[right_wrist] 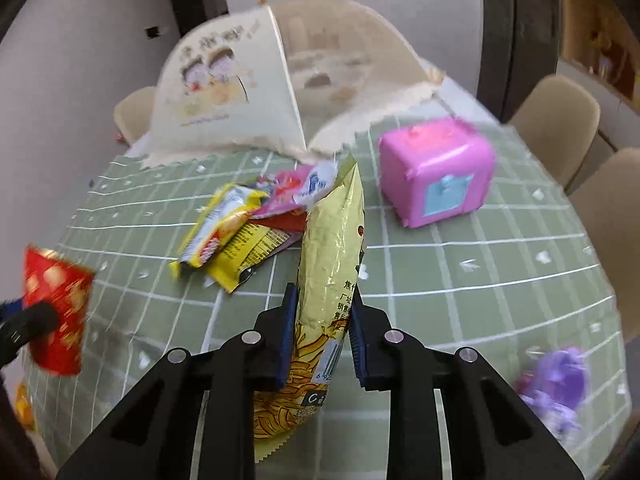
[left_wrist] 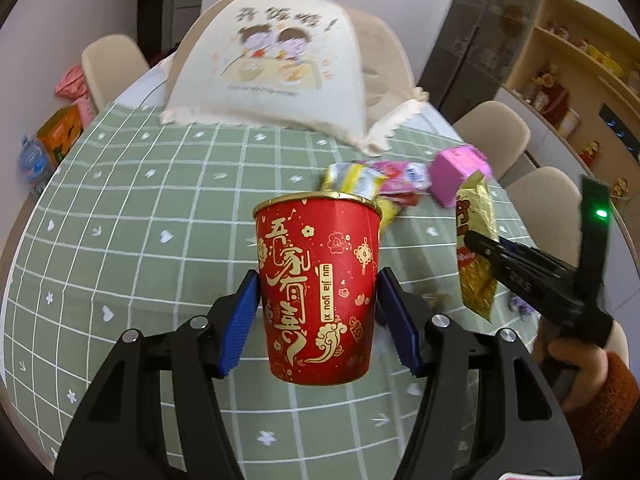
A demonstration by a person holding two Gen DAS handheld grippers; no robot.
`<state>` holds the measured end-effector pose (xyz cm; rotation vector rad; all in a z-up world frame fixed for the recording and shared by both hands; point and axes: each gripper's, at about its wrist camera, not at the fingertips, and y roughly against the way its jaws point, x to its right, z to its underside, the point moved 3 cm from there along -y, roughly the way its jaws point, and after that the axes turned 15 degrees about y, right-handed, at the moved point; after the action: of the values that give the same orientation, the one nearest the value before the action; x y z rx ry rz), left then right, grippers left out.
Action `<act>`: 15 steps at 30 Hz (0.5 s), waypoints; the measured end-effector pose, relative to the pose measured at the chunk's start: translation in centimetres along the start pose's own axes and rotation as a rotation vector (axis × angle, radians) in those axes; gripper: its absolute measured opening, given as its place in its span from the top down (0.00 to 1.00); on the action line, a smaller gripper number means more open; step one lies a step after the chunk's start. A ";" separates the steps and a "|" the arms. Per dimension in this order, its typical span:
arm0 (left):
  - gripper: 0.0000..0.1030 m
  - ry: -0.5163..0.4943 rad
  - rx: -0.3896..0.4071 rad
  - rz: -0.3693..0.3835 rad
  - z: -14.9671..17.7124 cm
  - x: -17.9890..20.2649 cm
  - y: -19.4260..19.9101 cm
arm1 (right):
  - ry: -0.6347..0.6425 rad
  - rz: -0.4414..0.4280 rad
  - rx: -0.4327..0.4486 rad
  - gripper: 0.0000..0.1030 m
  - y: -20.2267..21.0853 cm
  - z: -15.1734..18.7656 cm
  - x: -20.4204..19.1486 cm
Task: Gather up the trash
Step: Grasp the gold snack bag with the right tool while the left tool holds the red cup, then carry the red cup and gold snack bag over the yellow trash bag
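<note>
My left gripper (left_wrist: 318, 284) is shut on a red paper cup (left_wrist: 318, 284) with gold lettering, held upright above the green checked tablecloth (left_wrist: 140, 240). My right gripper (right_wrist: 322, 304) is shut on a gold snack bag (right_wrist: 332, 240), which stands on end between the blue pads. From the left wrist view the same snack bag (left_wrist: 476, 240) hangs at the right in the right gripper (left_wrist: 480, 246), with a hand in an orange sleeve behind it. The red cup (right_wrist: 56, 308) shows blurred at the left edge of the right wrist view. Several yellow, pink and red wrappers (right_wrist: 240, 232) lie in a pile on the table.
A pink plastic cube box (right_wrist: 436, 168) sits at the back right of the table, a purple item (right_wrist: 556, 380) near the right front edge. A cream mesh food cover (left_wrist: 272, 64) stands at the far side. Beige chairs (left_wrist: 492, 128) ring the table.
</note>
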<state>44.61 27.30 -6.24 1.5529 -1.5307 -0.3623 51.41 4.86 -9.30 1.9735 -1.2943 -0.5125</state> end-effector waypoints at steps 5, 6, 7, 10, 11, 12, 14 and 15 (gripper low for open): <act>0.45 -0.036 0.020 0.088 1.1 4.3 2.4 | -0.002 0.010 0.064 0.77 7.2 1.1 1.7; 0.45 -0.039 0.023 0.108 1.3 5.1 2.8 | -0.002 0.016 0.074 0.77 8.4 1.5 2.1; 0.45 -0.043 0.027 0.131 1.6 5.9 3.3 | 0.000 0.026 0.086 0.77 9.8 1.9 2.4; 0.45 -0.066 0.046 0.194 2.6 8.8 4.8 | 0.010 0.073 0.121 0.77 13.9 3.2 3.6; 0.45 -0.078 0.053 0.218 3.1 10.1 5.4 | 0.009 0.093 0.135 0.77 15.7 3.9 4.3; 0.45 -0.091 0.059 0.231 3.4 11.2 5.9 | 0.007 0.105 0.145 0.77 16.9 4.4 4.8; 0.45 -0.113 0.066 0.252 4.3 13.3 6.9 | 0.004 0.132 0.163 0.77 19.3 5.6 5.9; 0.45 -0.119 0.064 0.264 4.7 14.2 7.2 | 0.001 0.144 0.172 0.77 20.4 6.2 6.4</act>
<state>39.23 13.85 1.77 1.3748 -1.8310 -0.2600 37.32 -8.10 2.01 1.9981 -1.5098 -0.3400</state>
